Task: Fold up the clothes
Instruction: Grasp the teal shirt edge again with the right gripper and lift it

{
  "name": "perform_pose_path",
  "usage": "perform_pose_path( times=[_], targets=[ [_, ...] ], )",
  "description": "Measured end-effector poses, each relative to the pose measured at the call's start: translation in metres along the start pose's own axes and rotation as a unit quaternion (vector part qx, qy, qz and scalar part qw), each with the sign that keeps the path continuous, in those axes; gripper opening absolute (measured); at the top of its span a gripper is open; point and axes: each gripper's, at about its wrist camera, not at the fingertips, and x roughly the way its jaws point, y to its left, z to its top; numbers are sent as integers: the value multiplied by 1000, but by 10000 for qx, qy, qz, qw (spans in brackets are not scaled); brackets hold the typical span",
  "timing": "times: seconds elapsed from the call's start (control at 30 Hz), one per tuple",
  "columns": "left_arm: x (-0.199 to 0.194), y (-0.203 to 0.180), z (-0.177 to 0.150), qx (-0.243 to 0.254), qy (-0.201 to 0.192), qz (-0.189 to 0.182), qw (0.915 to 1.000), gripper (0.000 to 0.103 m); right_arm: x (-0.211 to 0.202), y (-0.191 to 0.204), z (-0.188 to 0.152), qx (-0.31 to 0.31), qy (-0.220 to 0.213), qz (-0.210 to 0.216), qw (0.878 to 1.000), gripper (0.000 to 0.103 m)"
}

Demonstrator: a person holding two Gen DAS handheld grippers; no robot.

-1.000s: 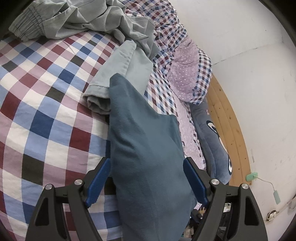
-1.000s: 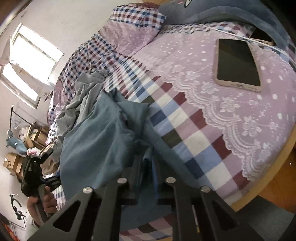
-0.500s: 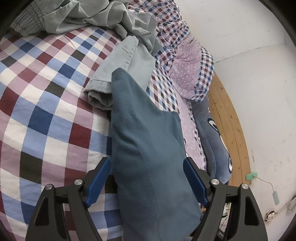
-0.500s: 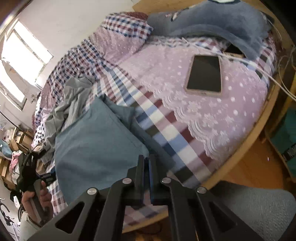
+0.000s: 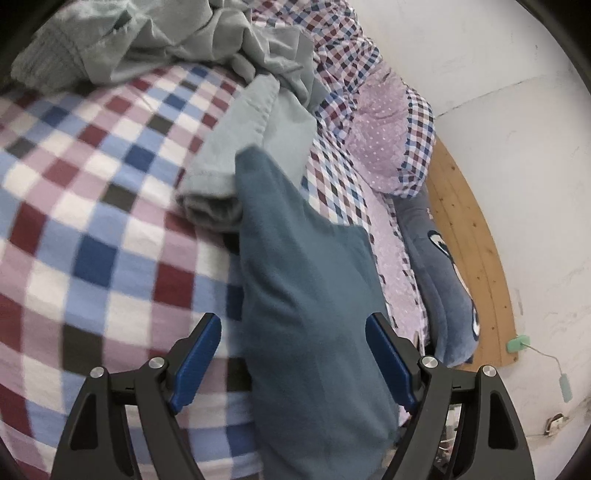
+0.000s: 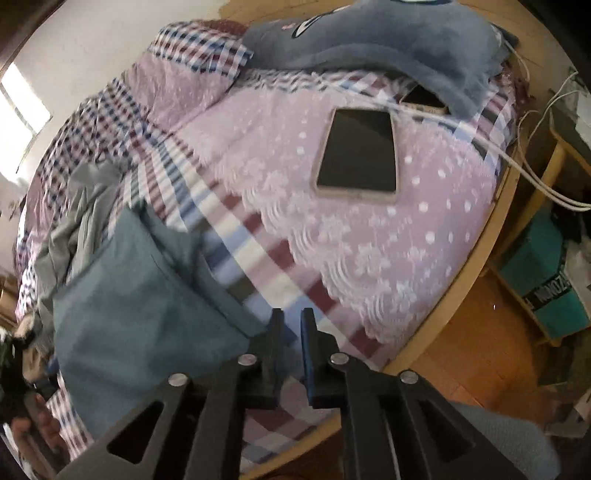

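On the checked bedspread (image 5: pixel 96 206), near the bed's foot edge, lay the teal garment (image 5: pixel 314 288) in a flat folded panel, its far end overlapping a rolled grey-green garment (image 5: pixel 236 147) beside it. A second before, clamped in the right gripper (image 6: pixel 291 325) at its near edge; half a second before, still pinched; now let go, with the jaws opening to a narrow slit and only checked cloth visible in the gap, the teal edge lying just left of the left finger. Seen from higher and further back than before, with more of the wooden bed frame (image 6: pixel 476 273) and the floor in view. Judged from this: fold laid down and released, not dropped mid-air, since the panel sat smooth and square on the bed. Around the same garment, the left gripper (image 5: pixel 293 354) held wide apart, blue pads (image 5: pixel 195 362) either side of the cloth and not pressing it, placed much as a second earlier. Likely next, by judgement only: another fold across the panel, or smoothing, then the crumpled grey-green heap (image 5: pixel 147 40) further up the bed. Further out, well apart from the work, lay a phone (image 6: pixel 358 155) face up on the lilac lace cover (image 6: pixel 388 236), a white cable (image 6: pixel 491 147) beside it, and a blue plush toy (image 6: pixel 388 33) by the headboard.
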Motion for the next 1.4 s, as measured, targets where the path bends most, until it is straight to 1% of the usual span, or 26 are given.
perform_pose_path(
  times=[0.03,0.07,0.1,0.13,0.17,0.23,0.37,0.47,0.67,0.73,0.8,0.83,0.9,0.93,0.97,1.0,1.03,1.1,1.17,1.2,1.23,1.33,1.4],
  targets=[
    [-3,2,3,-1,-58,49,10000,84,-3,9,7,-143,-118,63,9998,21],
    [-5,3,6,-2,-117,97,9999,84,-5,19,13,-331,-207,134,9991,29],
    [-8,6,9,-28,-169,145,9997,84,-5,31,18,-528,-277,237,9979,34],
    [-9,10,12,-97,-203,189,9996,84,-4,43,23,-730,-336,371,9961,42],
    [-10,14,15,-183,-225,215,9993,84,-1,58,29,-938,-355,598,9932,44],
    [-10,22,21,-344,-262,233,9988,84,7,88,41,-1331,-335,1093,9845,44],
    [-4,32,30,-534,-266,248,9979,84,34,155,58,-2224,-244,1474,9634,47],
    [3,34,35,-437,-269,403,9979,84,69,199,74,-2545,19,1765,9508,47],
    [18,33,53,-166,-276,676,9972,83,138,242,114,-2783,280,1789,9433,47],
    [24,31,57,-60,-241,725,9971,83,163,253,121,-2966,379,1760,9379,47],
    [30,28,60,67,-207,767,9968,81,176,261,123,-3168,384,1727,9319,47],
    [34,26,63,168,-198,821,9963,79,179,265,122,-3300,359,1790,9261,47],
    [42,21,69,377,-192,954,9945,71,182,275,117,-3579,301,1889,9139,40],
    [44,20,72,428,-199,995,9939,64,182,278,114,-3679,252,1863,9107,21],
    [46,20,74,426,-203,1009,9938,62,181,281,110,-3794,175,1794,9075,0],
    [47,20,77,399,-220,982,9941,59,178,283,108,-3857,59,1729,9062,0],
    [47,21,78,373,-248,936,9946,53,171,280,110,-3793,-150,1675,9099,0],
    [48,21,81,360,-280,901,9949,47,157,275,114,-3658,-568,1565,9157,0],
    [47,18,83,408,-347,905,9945,26,140,269,119,-3478,-938,1537,9201,0],
    [44,15,84,416,-408,906,9942,19,132,267,121,-3404,-1081,1522,9216,0],
    [40,10,84,461,-521,887,9936,17,130,267,122,-3406,-1118,1437,9224,0],
    [25,-6,84,668,-1002,841,9892,16,149,274,123,-3452,-934,1045,9280,0],
    [31,-7,87,763,-1009,1005,9869,16,178,277,123,-3470,-722,514,9337,0]
  ],
)
